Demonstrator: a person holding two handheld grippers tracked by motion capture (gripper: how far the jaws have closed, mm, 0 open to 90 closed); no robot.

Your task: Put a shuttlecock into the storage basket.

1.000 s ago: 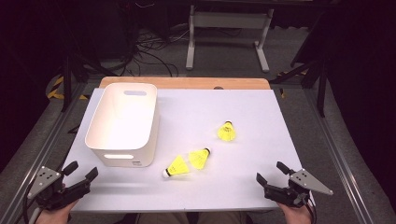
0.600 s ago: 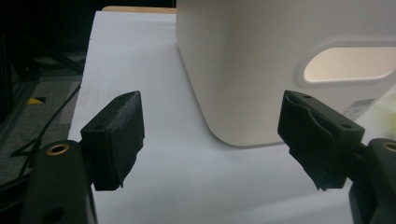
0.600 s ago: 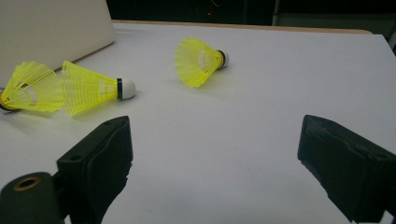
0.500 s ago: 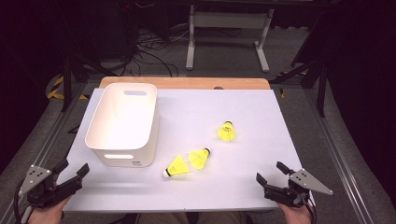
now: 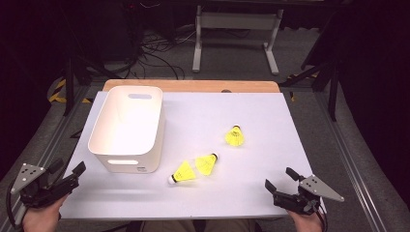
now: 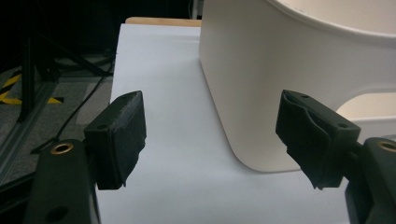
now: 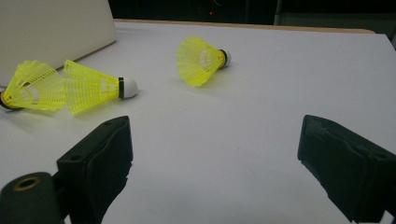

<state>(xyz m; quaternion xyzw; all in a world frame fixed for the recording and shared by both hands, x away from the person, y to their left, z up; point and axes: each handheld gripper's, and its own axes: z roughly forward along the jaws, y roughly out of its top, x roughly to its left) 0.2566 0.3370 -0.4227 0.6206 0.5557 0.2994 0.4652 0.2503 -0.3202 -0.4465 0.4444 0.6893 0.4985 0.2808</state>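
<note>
Barely begun, by the look of it: three yellow shuttlecocks on the white table top [image 5: 270,121], none lifted, none in the white bin [image 5: 126,126]; seemingly all three left to gather and drop in, though that is a judgement from the layout alone. Right gripper [image 5: 283,182] low at the near right edge of the table, jaws spread wide, empty; ahead of it and to its left, well apart, the nearest pair: one shuttlecock [image 7: 95,86] lying on its side with white cork toward the gripper's right, and a second [image 7: 29,88] just beyond it to the left, skirts touching or all but touching, hard to tell which; farther ahead, slightly left of the gripper's centre line, the third shuttlecock [image 7: 201,58], also on its side, set apart from the other two. Left gripper [image 5: 66,170] at the near left corner, jaws likewise wide and holding nothing; bin just ahead and to its right, near wall with its handle cut-out [image 6: 369,102] close beyond the right jaw, not touched. Bin upright, open at the top, interior bare as far as the high view shows; nothing else inside. Likely opening move: right gripper forward and left onto the nearest shuttlecock.
</note>
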